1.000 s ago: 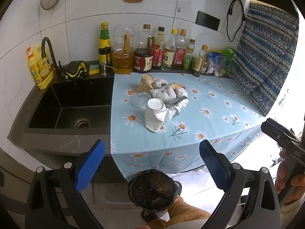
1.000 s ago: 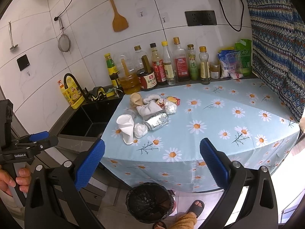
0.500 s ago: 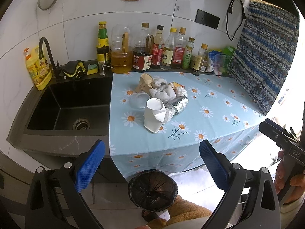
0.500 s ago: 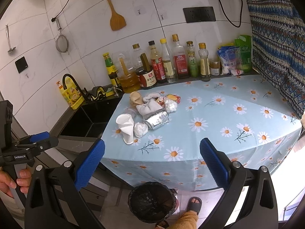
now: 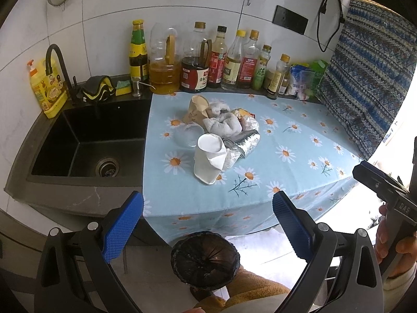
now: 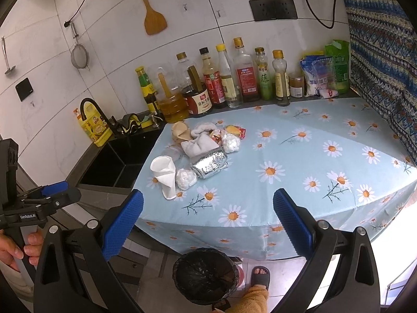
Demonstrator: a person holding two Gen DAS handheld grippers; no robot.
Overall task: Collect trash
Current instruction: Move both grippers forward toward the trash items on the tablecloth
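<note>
A heap of trash lies on the daisy tablecloth: a crushed white paper cup, a foil wrapper, a crumpled grey cloth, a brown paper cup, a clear plastic cup and snack wrappers. A black-lined bin stands on the floor below the table's front edge. My left gripper is open and empty, well short of the heap. My right gripper is open and empty too, held back over the table edge.
A black sink with a faucet lies left of the table. Sauce and oil bottles line the back wall beside food bags. A patterned curtain hangs on the right. A foot in a sandal is near the bin.
Both grippers have drifted slightly; the scene shifts a little in both views. Both grippers stay open and nothing on the table has moved.
</note>
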